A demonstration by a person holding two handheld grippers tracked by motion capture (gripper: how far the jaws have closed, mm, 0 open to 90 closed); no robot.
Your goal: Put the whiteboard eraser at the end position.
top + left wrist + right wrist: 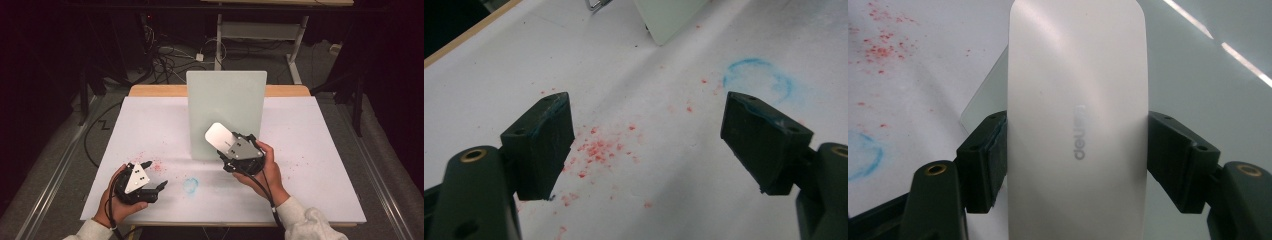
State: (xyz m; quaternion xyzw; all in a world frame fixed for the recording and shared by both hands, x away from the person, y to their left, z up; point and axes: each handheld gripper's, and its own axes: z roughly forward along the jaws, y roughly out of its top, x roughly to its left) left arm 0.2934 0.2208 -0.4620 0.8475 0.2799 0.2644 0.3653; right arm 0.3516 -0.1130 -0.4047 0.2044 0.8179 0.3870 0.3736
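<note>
A pale upright board [226, 100] stands on the white sheet [310, 150] that covers the table. My right gripper [227, 145] is shut on a silvery rounded-corner eraser [218, 135], held just in front of the board's lower part. In the right gripper view the black pads [990, 160] press on both long sides of the eraser [1077, 75], which bears the word "deli", with the board [1208, 100] behind it. My left gripper [156, 175] rests low at the front left, its jaws wide apart with nothing between them [646, 145].
Red specks [157, 166] are scattered on the sheet by the left gripper. A smudged blue ring [190, 185] is drawn between the two hands. Beyond the table's wooden far edge [155, 90] lie cables and a desk frame on the floor.
</note>
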